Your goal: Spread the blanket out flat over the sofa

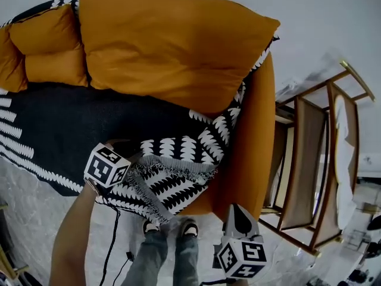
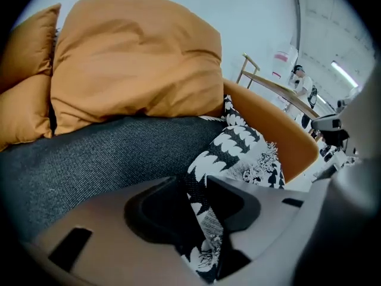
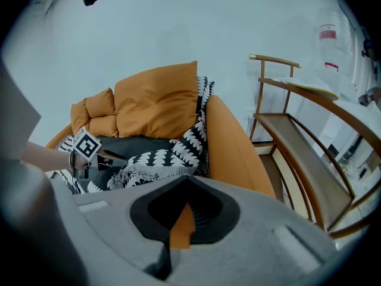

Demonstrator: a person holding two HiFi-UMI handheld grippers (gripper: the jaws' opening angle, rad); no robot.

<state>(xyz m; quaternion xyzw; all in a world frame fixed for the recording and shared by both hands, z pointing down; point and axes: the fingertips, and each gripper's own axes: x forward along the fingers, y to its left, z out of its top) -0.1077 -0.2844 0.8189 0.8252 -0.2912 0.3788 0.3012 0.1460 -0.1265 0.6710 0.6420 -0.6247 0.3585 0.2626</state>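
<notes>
The black-and-white leaf-patterned woven blanket (image 1: 178, 151) covers the seat of the orange upholstered sofa (image 1: 253, 154), flat on the left but rumpled into folds at the near right, beside the arm. The left gripper (image 2: 199, 204) is clamped on 1 fold of that bunch. The right gripper (image 1: 238, 219) hangs near the arm's front with its jaws almost together and nothing in them. It should probably take the fringed edge close by. Then the 2 grips can draw apart evenly, low over the seat, easing creases outward without dragging the big orange back cushion (image 1: 172, 46).
</notes>
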